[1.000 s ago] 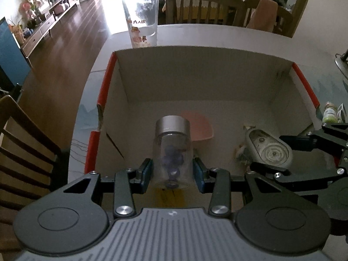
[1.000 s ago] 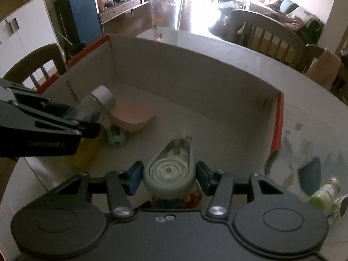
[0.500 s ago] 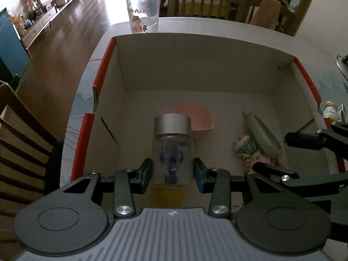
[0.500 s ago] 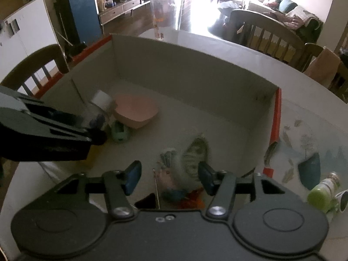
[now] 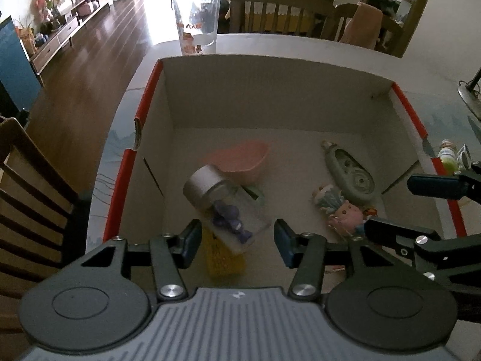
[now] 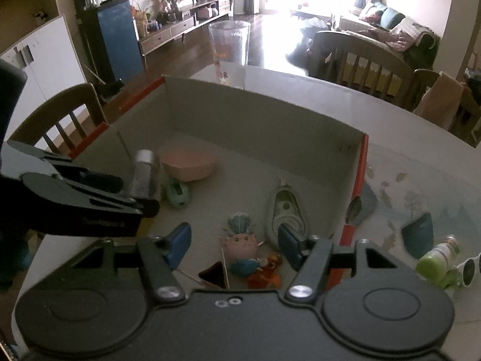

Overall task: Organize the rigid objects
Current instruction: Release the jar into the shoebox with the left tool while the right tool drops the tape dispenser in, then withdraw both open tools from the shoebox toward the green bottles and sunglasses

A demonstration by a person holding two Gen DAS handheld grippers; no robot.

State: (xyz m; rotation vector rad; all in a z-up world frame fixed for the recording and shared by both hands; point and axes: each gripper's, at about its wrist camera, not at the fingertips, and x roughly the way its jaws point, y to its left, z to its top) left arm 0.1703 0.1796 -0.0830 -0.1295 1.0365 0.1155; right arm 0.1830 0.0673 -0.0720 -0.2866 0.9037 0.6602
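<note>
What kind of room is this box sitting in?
Most likely a home's open dining and living area: the box sits on a dining table ringed by wooden chairs, with a sofa behind.

Dark wood floor (image 5: 99,57), wooden chairs (image 6: 357,57), bright window glare, blue cabinet (image 6: 115,40)

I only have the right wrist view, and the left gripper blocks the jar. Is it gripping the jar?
Observer: No. The left gripper has just been opening; its pads stand clear of the jar.
Operator: Is the jar upright?
Observer: No. It tilts, lid toward the bowl, base over a yellow thing.
Operator: Anything inside?
Observer: Small purple pieces.
</note>
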